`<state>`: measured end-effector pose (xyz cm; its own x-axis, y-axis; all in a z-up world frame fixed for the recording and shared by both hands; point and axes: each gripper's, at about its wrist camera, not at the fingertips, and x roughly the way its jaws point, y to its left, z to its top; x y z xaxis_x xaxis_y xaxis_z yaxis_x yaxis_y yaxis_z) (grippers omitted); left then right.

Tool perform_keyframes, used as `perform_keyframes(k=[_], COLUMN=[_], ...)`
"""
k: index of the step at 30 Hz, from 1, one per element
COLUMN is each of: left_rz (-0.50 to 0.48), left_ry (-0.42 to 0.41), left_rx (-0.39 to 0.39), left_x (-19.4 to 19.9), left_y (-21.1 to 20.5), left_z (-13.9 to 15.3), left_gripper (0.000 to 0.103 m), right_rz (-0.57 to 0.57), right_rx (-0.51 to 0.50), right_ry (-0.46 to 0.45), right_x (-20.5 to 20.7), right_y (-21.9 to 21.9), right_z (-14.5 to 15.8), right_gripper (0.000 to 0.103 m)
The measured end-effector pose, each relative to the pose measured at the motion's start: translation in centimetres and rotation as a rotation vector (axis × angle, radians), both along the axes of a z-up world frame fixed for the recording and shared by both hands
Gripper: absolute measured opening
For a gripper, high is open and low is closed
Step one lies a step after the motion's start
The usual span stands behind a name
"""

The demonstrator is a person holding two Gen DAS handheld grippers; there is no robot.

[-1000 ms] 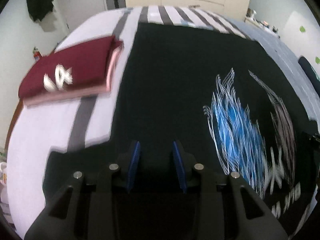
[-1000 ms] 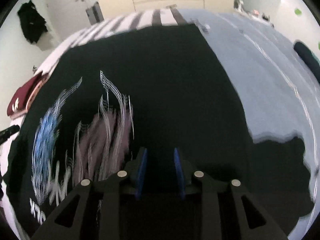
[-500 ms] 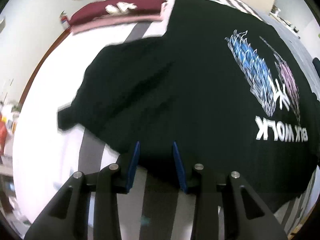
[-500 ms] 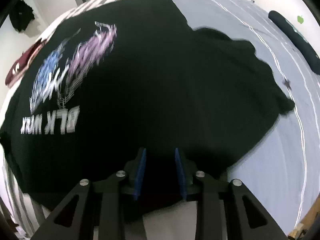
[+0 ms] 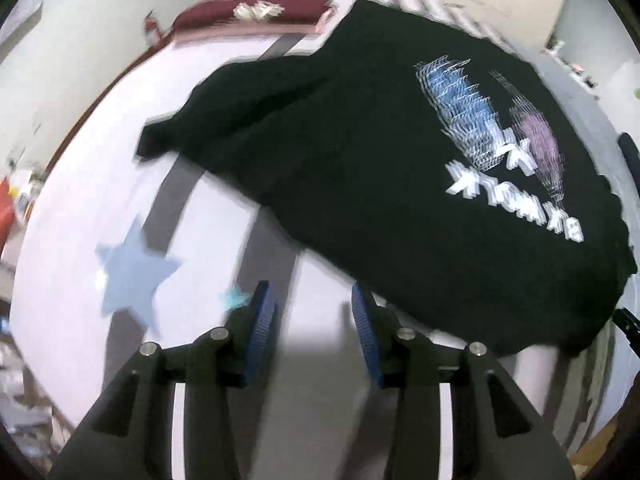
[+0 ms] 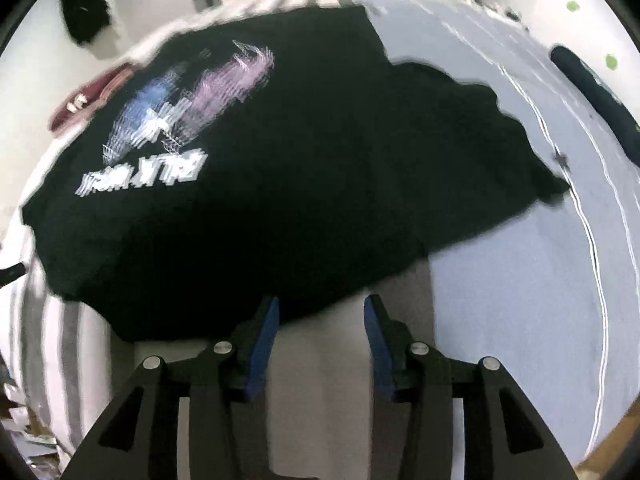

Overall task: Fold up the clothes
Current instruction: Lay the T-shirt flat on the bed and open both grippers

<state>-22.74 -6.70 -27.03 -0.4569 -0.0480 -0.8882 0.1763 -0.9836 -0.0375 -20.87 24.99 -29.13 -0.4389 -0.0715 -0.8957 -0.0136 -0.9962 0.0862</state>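
half a second ago both of my hand-held grippers had their blue pads narrow and sitting on the near hem of the black t-shirt (image 5: 360, 128); now the pads stand wider apart and the hem lies just ahead of them, so both have let go and backed off toward me; a pale blue star (image 5: 134, 272) on the bedsheet, not visible before, now shows in the left view; the shirt has slid further up in both views.

left hand-held gripper (image 5: 312, 308): jaws wide, nothing between them but bare bedsheet; the shirt's edge runs just past the right fingertip, and with the blur i cannot tell whether it touches; right hand-held gripper (image 6: 320, 316): jaws wide and empty, the shirt's hem crossing just ahead of the left pad, again contact unclear.

the black t-shirt lies spread flat, print side up, on the bed (image 5: 92, 168), which is white with grey stripes on one side and plain light blue (image 6: 520, 280) on the other; both sleeves lie out to the sides; a folded maroon garment (image 5: 256, 10) lies at the far left edge of the bed, apart from the shirt.

the print (image 6: 188, 92) is a blue and a pink wing-like shape above white block letters, upside down to me and smeared by motion; i cannot read them here.
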Motion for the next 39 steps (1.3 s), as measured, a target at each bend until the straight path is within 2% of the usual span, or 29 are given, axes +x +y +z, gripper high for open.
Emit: perform_keyframes(k=[3, 5, 9, 11, 13, 16, 20, 23, 27, 31, 34, 36, 39], left_rz=[-0.062, -0.101, -0.155, -0.148, -0.145, -0.119, -0.130, -0.156, -0.189, -0.203, -0.216, -0.213, -0.186], left_ry=[0.038, 0.044, -0.034, -0.031, -0.030, -0.048, -0.024, 0.013, 0.062, 0.031, 0.011, 0.022, 0.011], left_rx=[0.003, 0.006, 0.001, -0.001, -0.009, 0.023, 0.044, 0.065, 0.092, 0.090, 0.073, 0.062, 0.085], left_x=[-1.7, -2.6, -2.0, -0.3, 1.2, 2.4, 1.4, 0.1, -1.5, -0.9, 0.2, 1.6, 2.3], left_y=[2.5, 4.0, 5.5, 5.8, 5.9, 5.4, 6.1, 7.1, 8.5, 9.4, 10.0, 10.1, 9.7], left_z=[0.0, -0.7, -4.0, -4.7, -4.6, -4.3, -3.1, -2.1, -0.7, -3.0, -4.8, -4.8, -4.5], left_gripper=[0.037, 0.037, 0.037, 0.037, 0.037, 0.037, 0.037, 0.037, 0.037, 0.037, 0.037, 0.037, 0.037], right_rz=[0.049, 0.038, 0.037, 0.032, 0.036, 0.043, 0.039, 0.050, 0.060, 0.083, 0.077, 0.065, 0.074], right_rx=[-0.015, -0.051, -0.085, -0.094, -0.089, -0.084, -0.102, -0.080, -0.126, -0.147, -0.160, -0.164, -0.162], right_ry=[0.059, 0.068, 0.047, 0.024, 0.017, 0.009, -0.044, 0.002, 0.074, 0.080, 0.014, 0.019, 0.014], right_x=[-1.4, -1.7, -0.8, 0.2, 1.4, 2.7, 2.7, 2.6, 0.4, -1.4, -1.0, 0.6, 2.1], right_y=[-2.2, -3.3, -4.4, -4.7, -4.8, -4.6, -4.1, -4.3, -5.8, -7.9, -8.7, -8.6, -8.5], right_z=[-0.1, -0.7, -2.5, -3.8, -4.4, -4.0, -3.4, -1.4, 0.1, -1.3, -3.6, -4.6, -4.5], right_gripper=[0.040, 0.040, 0.040, 0.041, 0.040, 0.040, 0.040, 0.040, 0.040, 0.040, 0.040, 0.040, 0.040])
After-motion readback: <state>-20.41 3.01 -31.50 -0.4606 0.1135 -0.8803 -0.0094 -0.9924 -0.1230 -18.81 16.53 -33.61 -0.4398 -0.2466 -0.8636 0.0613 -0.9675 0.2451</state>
